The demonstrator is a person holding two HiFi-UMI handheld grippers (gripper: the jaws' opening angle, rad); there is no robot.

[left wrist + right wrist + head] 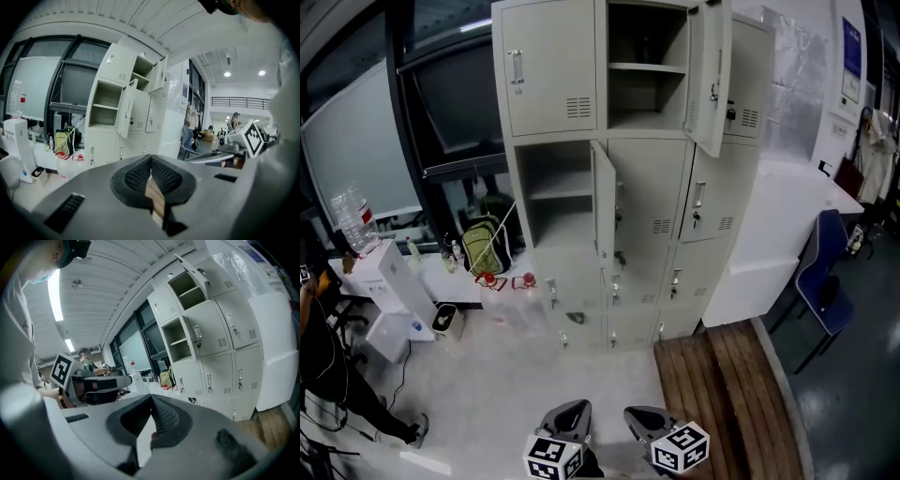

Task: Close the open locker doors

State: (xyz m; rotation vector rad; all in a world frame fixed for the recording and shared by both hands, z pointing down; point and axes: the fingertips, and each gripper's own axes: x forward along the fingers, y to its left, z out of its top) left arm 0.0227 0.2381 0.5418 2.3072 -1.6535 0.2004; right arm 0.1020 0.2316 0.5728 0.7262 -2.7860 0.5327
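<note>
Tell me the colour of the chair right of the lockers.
Blue; the chair shows best in the head view.

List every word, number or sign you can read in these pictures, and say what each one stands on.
No text can be read in any view.
Blue poster on the wall: print too small to read.
Marker cubes: black-and-white square patterns only, no letters or numbers.

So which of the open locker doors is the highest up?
The top-row door, swung out right of its shelved compartment. The other open door hangs one row lower, further left.
</note>
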